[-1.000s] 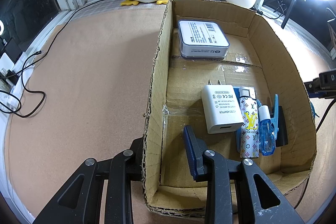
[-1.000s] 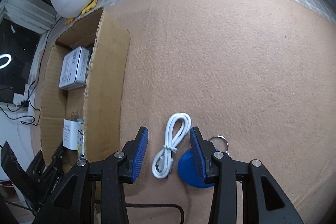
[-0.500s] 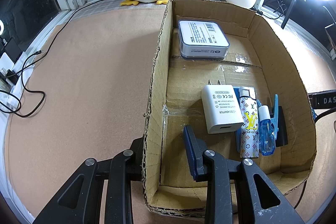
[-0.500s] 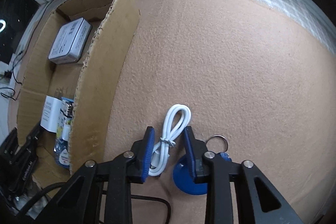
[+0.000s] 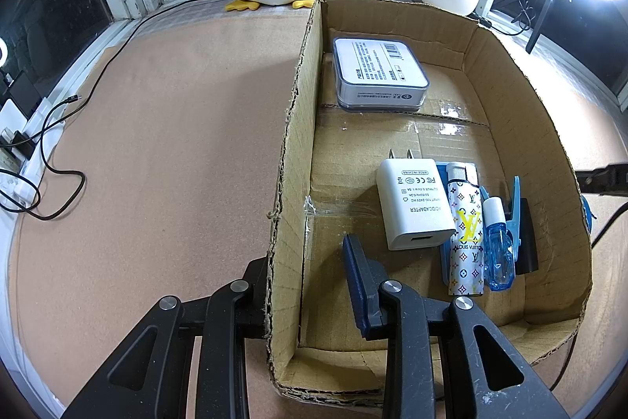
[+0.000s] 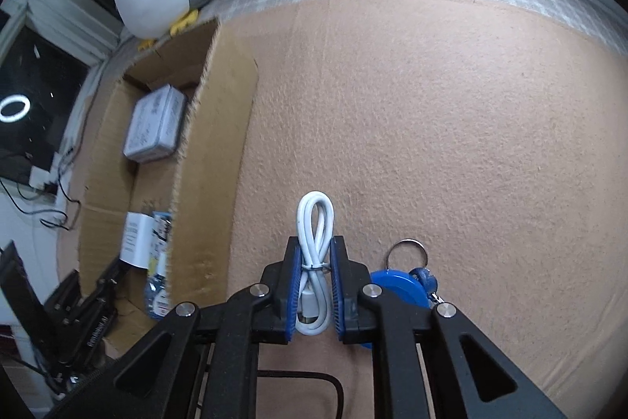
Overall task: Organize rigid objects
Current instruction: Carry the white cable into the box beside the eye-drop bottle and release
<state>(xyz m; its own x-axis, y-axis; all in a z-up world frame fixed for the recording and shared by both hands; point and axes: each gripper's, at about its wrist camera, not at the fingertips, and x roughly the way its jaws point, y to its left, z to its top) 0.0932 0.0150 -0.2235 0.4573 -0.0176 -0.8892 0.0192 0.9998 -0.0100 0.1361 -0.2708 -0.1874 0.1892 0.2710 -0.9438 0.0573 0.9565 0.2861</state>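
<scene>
My right gripper [image 6: 316,285], half open a moment ago, is now clamping the white cable [image 6: 314,254]; my left gripper [image 5: 306,285] is straddling the box wall [image 5: 290,183], released.

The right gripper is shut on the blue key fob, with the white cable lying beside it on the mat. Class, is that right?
Not quite. The right wrist view shows the right gripper shut on the white cable; the blue key fob lies beside it on the mat.

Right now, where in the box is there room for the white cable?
The cardboard box has bare floor between the grey case at the back and the white charger. The right front is crowded: charger, patterned lighter, blue bottle. The right gripper holds the white cable.
</scene>
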